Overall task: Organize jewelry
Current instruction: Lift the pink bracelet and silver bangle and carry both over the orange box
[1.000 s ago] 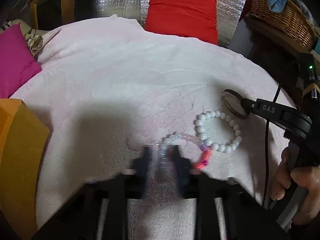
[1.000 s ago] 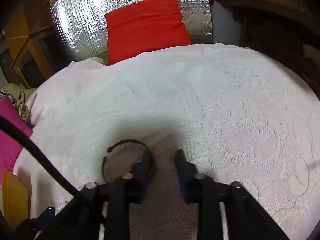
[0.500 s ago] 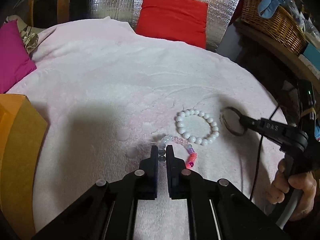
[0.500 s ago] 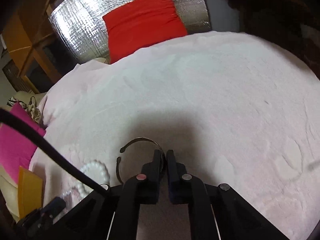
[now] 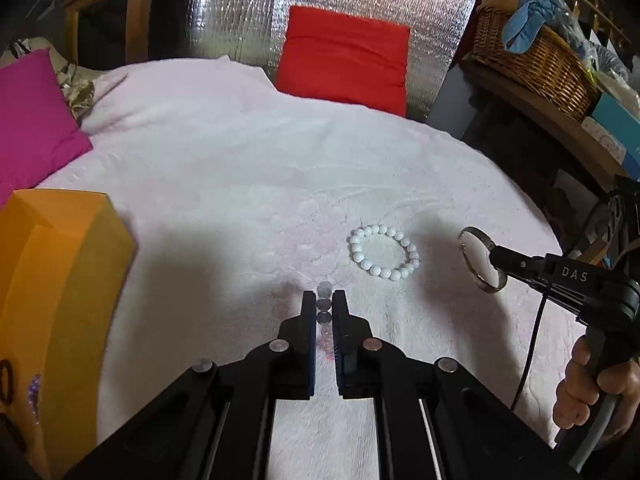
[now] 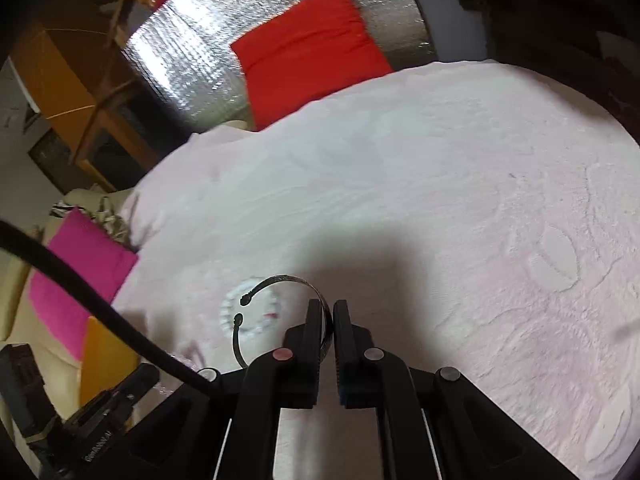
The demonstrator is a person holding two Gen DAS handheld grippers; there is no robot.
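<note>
- Holding two pieces at once: left gripper (image 5: 323, 307) is pinched narrow on the translucent bead bracelet (image 5: 324, 312), beads stacked between the pads, rest hanging below, mostly hidden.
- My right gripper (image 6: 328, 316) is clamped on the metal cuff bangle (image 6: 280, 304): thin dark open band, knob ends facing left, lifted clear of the pink bedspread (image 6: 440, 200).
- White bead bracelet (image 5: 385, 251) lies flat on the bedspread, far-right of the left gripper, between the two grippers; a closed ring of smooth round beads.
- Orange box (image 5: 60, 288) sits near left, matte, angular. Left hand is the nearer one; I judge it the drop spot, so the beads go left first.
- Bedspread is soft, embossed; beads won't roll far.
</note>
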